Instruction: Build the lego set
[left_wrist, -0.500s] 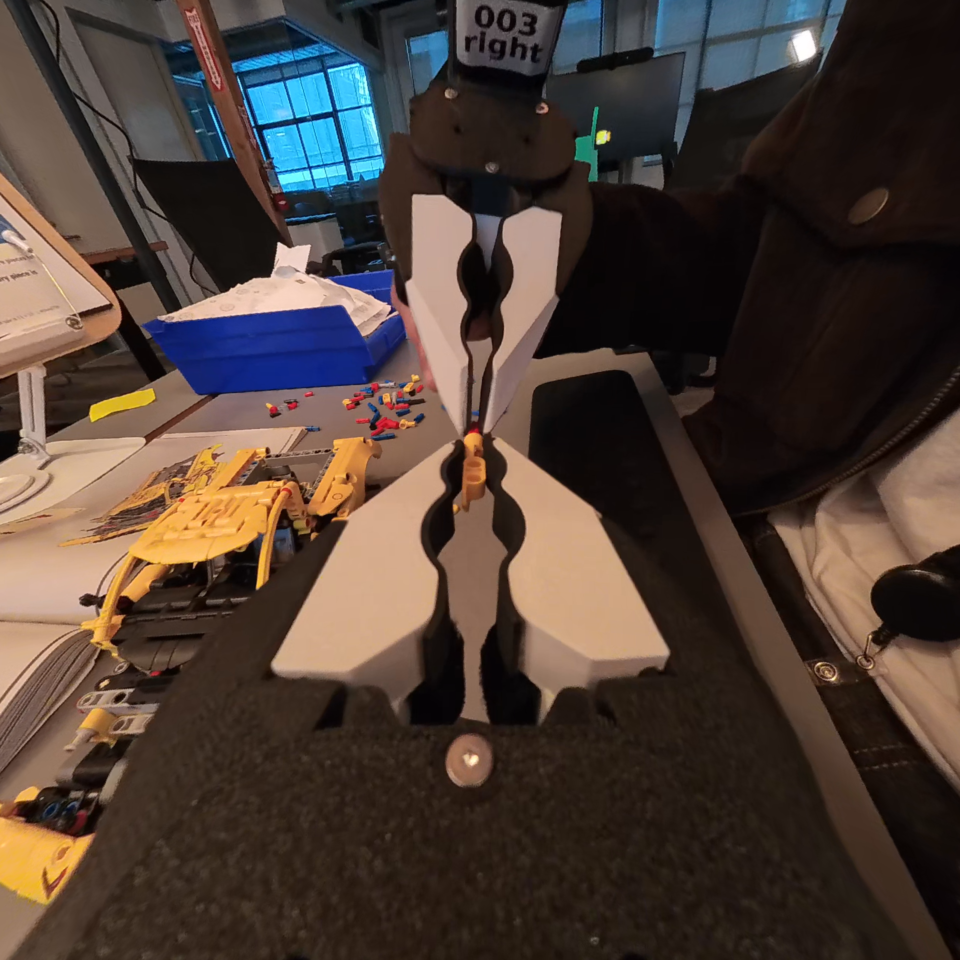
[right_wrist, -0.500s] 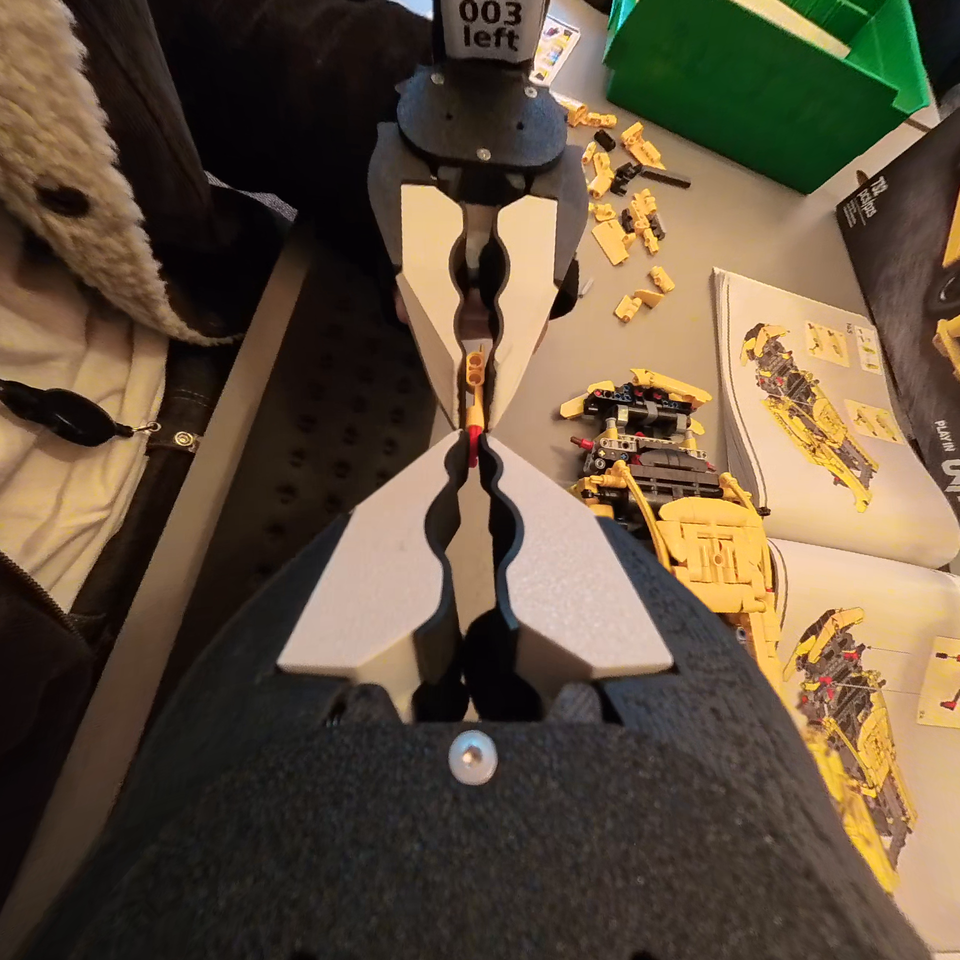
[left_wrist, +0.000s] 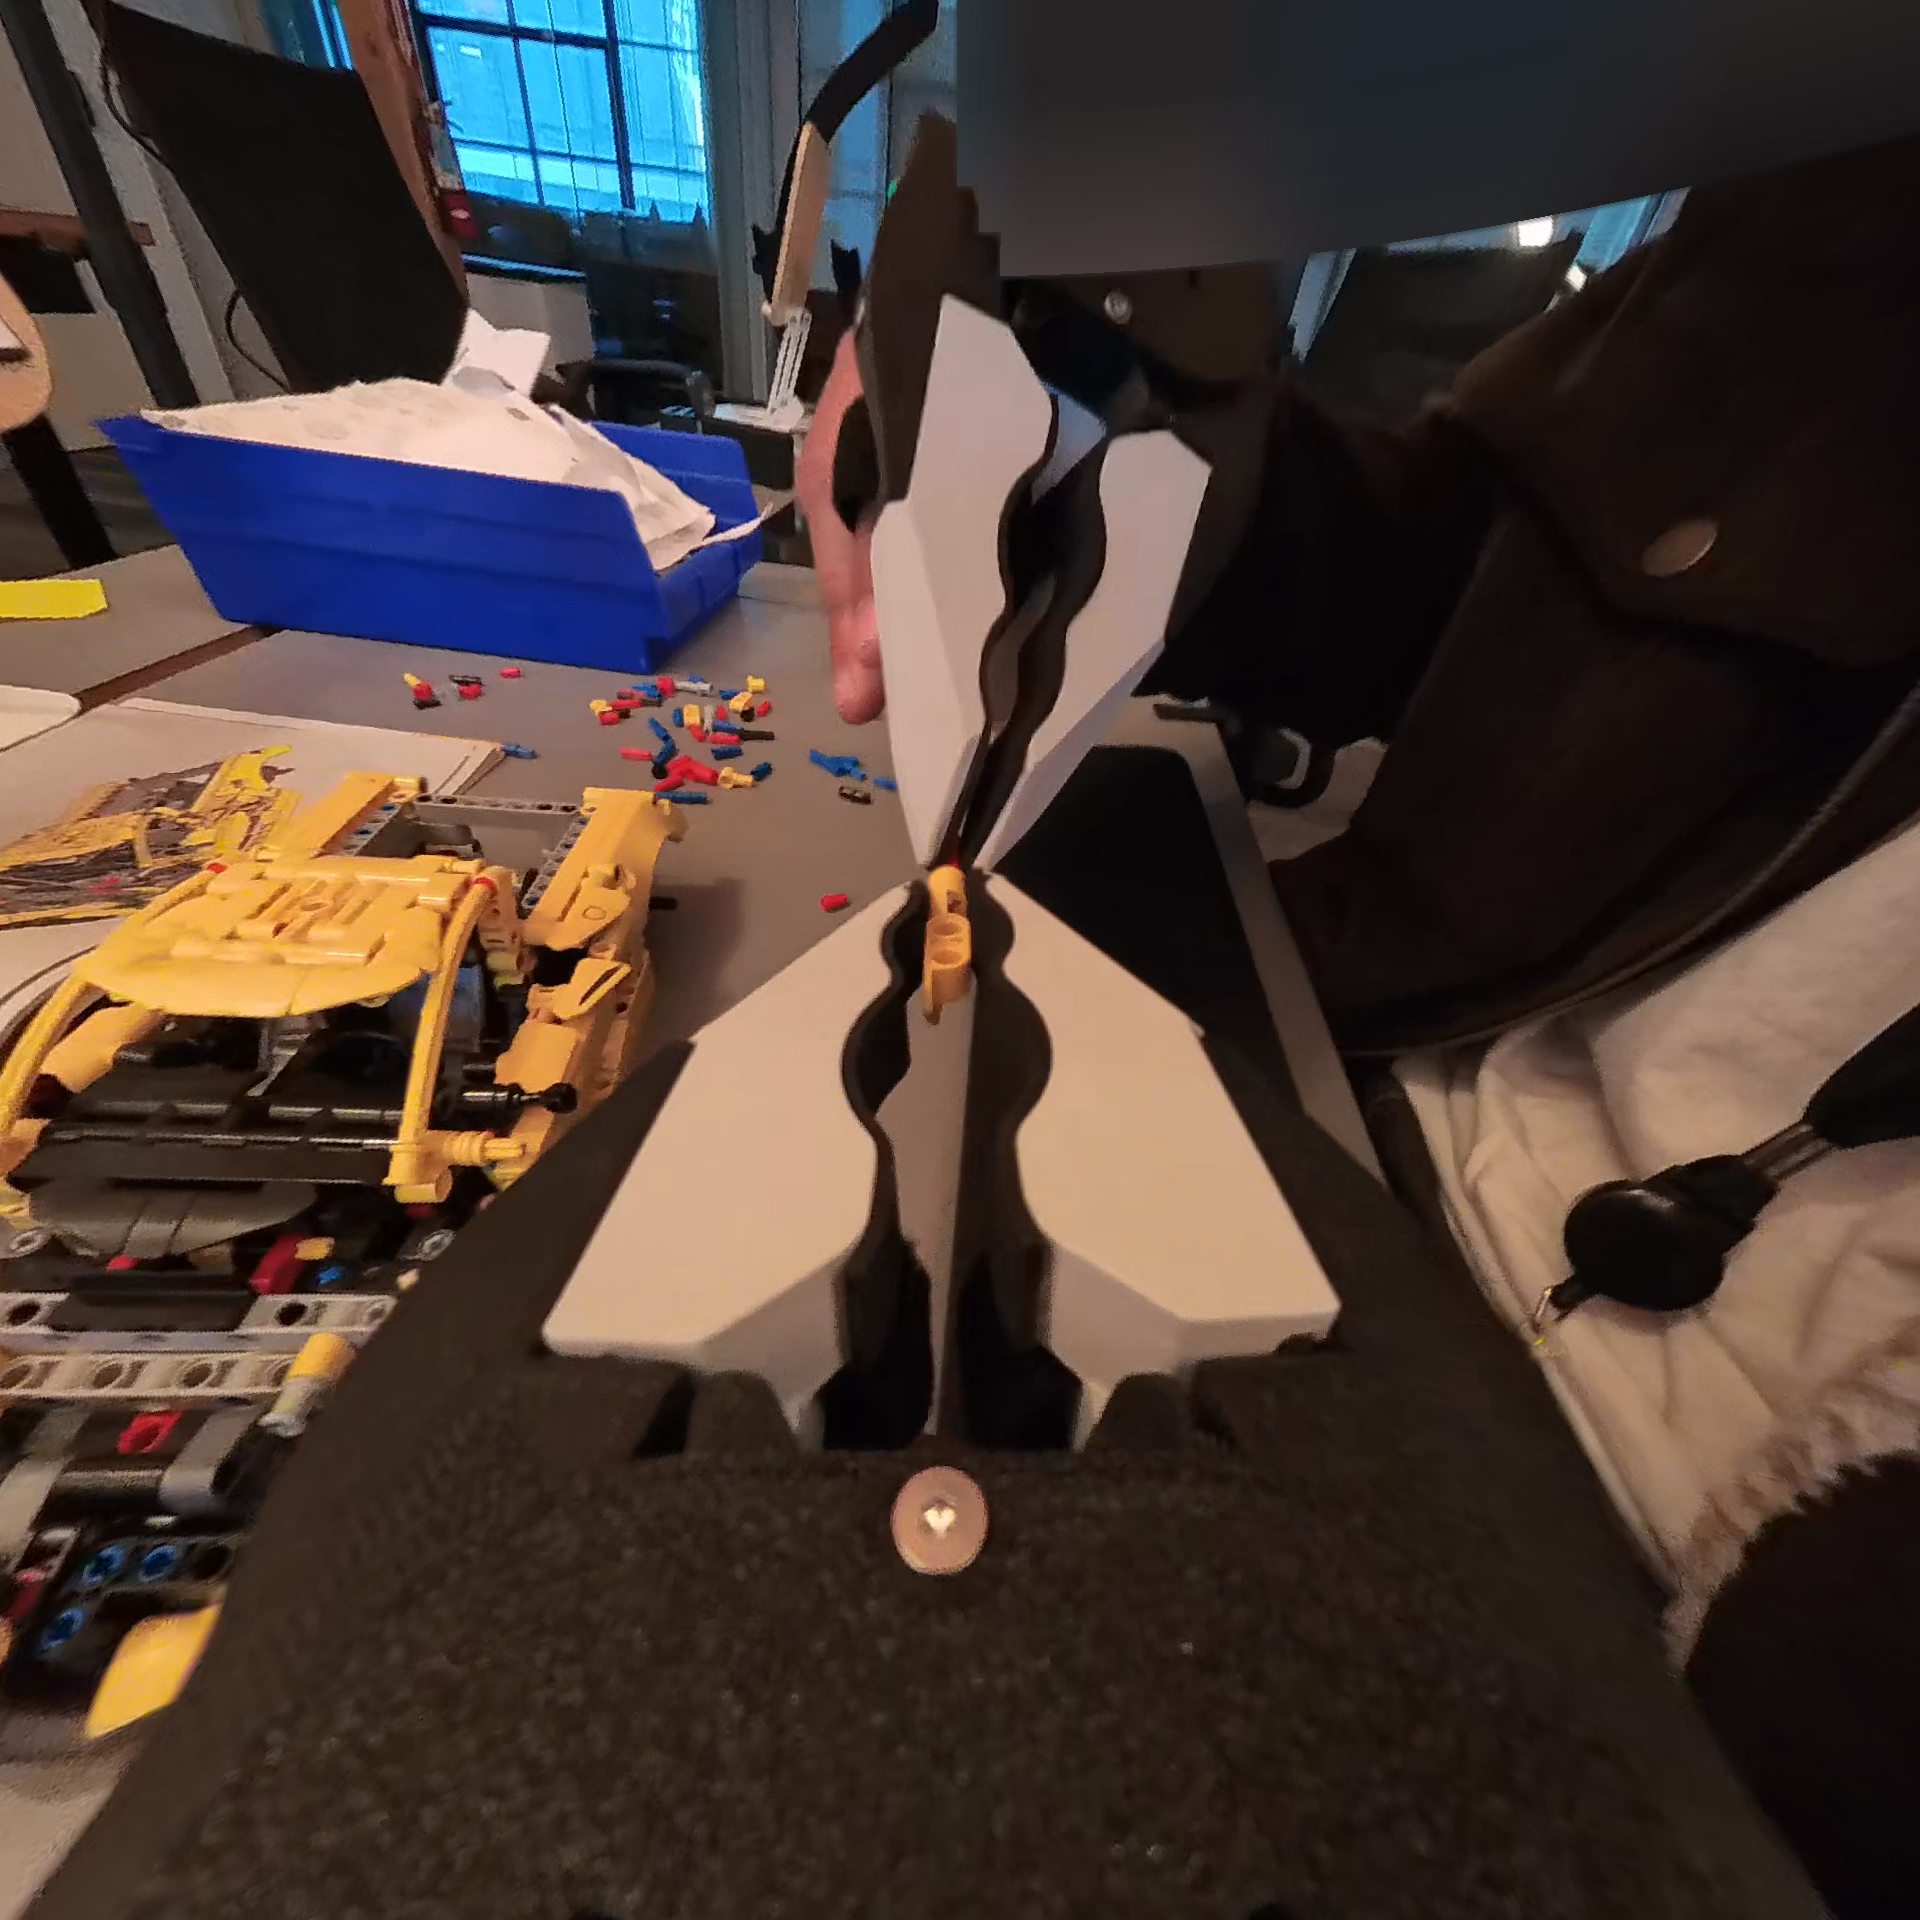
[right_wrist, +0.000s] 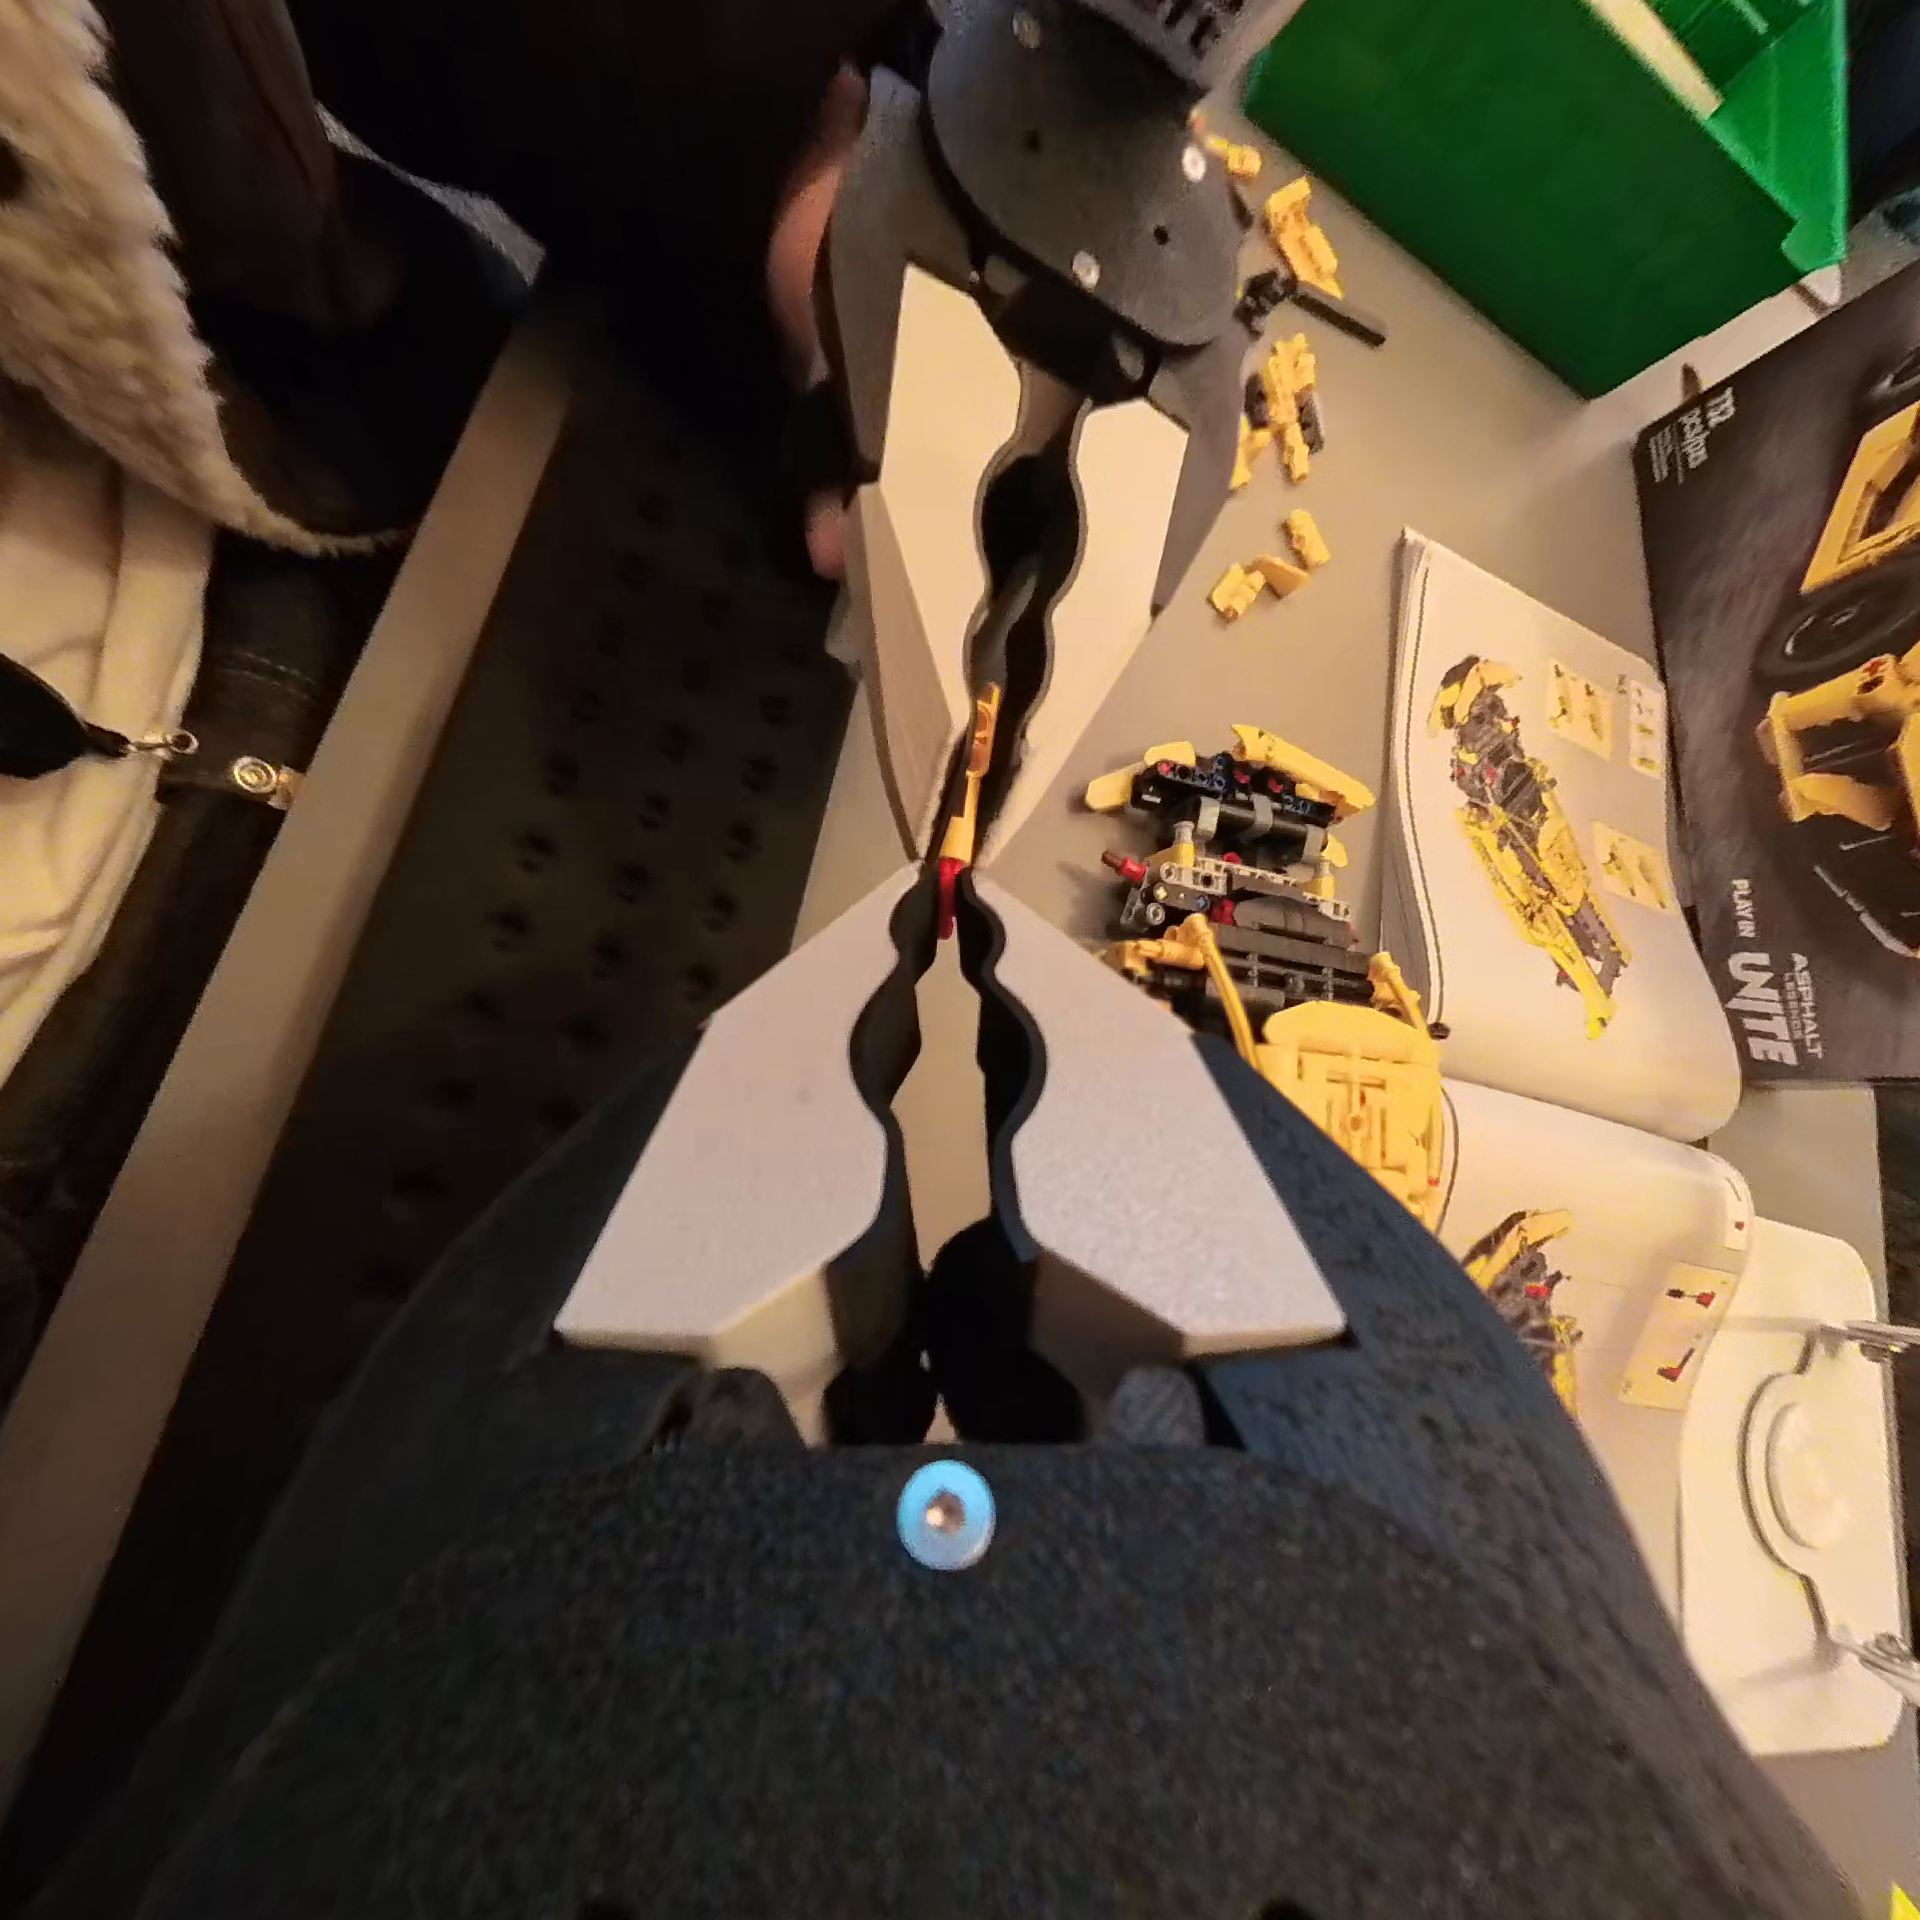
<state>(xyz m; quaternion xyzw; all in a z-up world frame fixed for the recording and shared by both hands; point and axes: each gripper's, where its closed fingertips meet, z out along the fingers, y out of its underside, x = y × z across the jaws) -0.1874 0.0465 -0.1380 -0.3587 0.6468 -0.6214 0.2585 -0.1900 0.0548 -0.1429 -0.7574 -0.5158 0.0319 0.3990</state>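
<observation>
Both grippers have rolled relative to each other since the earlier frames: then they faced squarely tip to tip, now each sees the other twisted and closer, and the views are slightly blurred. Left gripper (left_wrist: 948, 914) is closed narrow on a yellow connector piece (left_wrist: 945, 940), pinched at the fingertips. Right gripper (right_wrist: 951, 883) is closed narrow on a small red pin (right_wrist: 947, 902), only its end showing between the tips. Key relation: the two pieces sit nose to nose in mid-air above the near edge of the desk (left_wrist: 748, 862), the pin directly ahead of the connector's end and seemingly touching it; how deep it is seated cannot be told. Connector's long axis runs along the left gripper's fingers, roughly in line with the pin, so the push looks like straight along that shared line, I'd guess. Neither gripper is nearer, both meet at the joint. Yellow car model (left_wrist: 312, 966) sits on the desk to the left of the left gripper, well apart, on the open instruction booklet (right_wrist: 1538, 790). Loose small parts (left_wrist: 686, 727) lie farther back, before the blue bin (left_wrist: 416, 561).
</observation>
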